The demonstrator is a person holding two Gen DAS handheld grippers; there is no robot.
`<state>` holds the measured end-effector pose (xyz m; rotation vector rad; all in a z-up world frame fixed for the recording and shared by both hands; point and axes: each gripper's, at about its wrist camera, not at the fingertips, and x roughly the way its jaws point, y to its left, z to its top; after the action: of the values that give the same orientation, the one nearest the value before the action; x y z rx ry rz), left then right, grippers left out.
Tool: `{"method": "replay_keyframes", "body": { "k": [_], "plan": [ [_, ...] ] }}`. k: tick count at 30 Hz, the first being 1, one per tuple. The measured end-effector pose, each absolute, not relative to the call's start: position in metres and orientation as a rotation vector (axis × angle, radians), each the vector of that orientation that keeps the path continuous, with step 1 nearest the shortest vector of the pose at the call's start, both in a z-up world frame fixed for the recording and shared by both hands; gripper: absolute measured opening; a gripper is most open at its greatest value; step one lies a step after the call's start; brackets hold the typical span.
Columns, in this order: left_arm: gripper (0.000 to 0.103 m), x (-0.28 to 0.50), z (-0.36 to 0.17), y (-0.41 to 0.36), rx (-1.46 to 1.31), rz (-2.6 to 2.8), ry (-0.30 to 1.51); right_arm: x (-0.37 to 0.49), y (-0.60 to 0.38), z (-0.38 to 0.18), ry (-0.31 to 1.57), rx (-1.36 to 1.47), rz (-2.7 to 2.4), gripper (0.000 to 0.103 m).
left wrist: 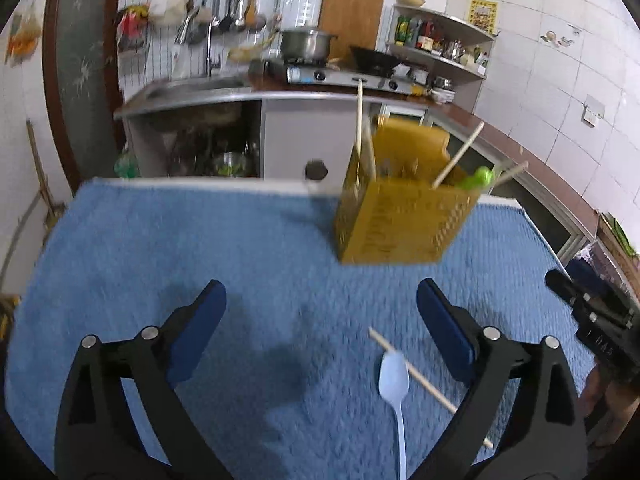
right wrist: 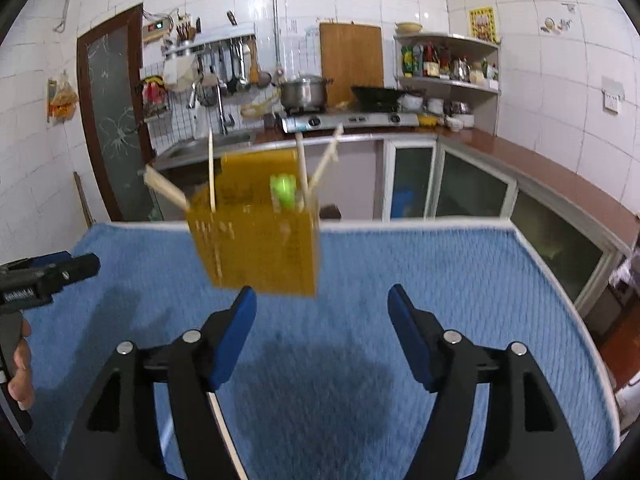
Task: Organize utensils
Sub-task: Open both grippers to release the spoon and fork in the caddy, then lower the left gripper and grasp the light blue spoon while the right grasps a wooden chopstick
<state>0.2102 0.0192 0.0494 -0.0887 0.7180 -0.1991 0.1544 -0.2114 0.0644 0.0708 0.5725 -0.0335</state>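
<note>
A yellow perforated utensil holder (left wrist: 396, 216) stands on the blue towel (left wrist: 200, 240) with several wooden chopsticks (left wrist: 458, 156) and a green utensil (left wrist: 478, 178) in it. It also shows in the right wrist view (right wrist: 260, 240). A white plastic spoon (left wrist: 395, 380) and one loose chopstick (left wrist: 416, 376) lie crossed on the towel, just inside my left gripper's right finger. My left gripper (left wrist: 320, 300) is open and empty above the towel. My right gripper (right wrist: 322, 304) is open and empty, just in front of the holder. A chopstick (right wrist: 224, 428) lies under its left finger.
The towel-covered table ends at a white far edge (right wrist: 400, 224). Beyond it is a kitchen counter with a sink (left wrist: 192, 88), a stove with a pot (left wrist: 306, 44) and a wok, and a corner shelf. The other gripper shows at each view's side (left wrist: 592, 312) (right wrist: 44, 276).
</note>
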Motion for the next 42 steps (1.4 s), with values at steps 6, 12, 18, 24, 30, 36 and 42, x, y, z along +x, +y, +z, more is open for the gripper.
{"method": "replay_keyframes", "body": {
  "k": [6, 12, 18, 24, 30, 36, 42],
  "plan": [
    [0.096, 0.183, 0.008, 0.009, -0.074, -0.173, 0.725, 0.134, -0.205, 0.022, 0.587, 0.110, -0.029, 0.071],
    [0.096, 0.164, -0.030, -0.015, 0.009, -0.189, 0.757, 0.128, -0.189, -0.006, 0.632, 0.059, -0.016, 0.071],
    [0.085, 0.166, -0.042, -0.025, -0.032, -0.245, 0.842, 0.134, -0.190, -0.015, 0.701, 0.065, -0.015, 0.070],
    [0.062, 0.170, -0.065, -0.047, 0.053, -0.269, 0.920, 0.138, -0.194, -0.017, 0.718, 0.086, -0.029, 0.070],
    [0.047, 0.171, -0.069, -0.059, 0.134, -0.240, 0.891, 0.140, -0.192, -0.018, 0.724, 0.080, -0.028, 0.070],
    [0.024, 0.176, -0.066, -0.055, 0.147, -0.257, 0.885, 0.142, -0.181, -0.018, 0.731, 0.060, 0.008, 0.070],
    [0.012, 0.182, -0.063, -0.041, 0.147, -0.272, 0.886, 0.153, -0.163, -0.021, 0.762, 0.023, 0.078, 0.069]
  ]
}}
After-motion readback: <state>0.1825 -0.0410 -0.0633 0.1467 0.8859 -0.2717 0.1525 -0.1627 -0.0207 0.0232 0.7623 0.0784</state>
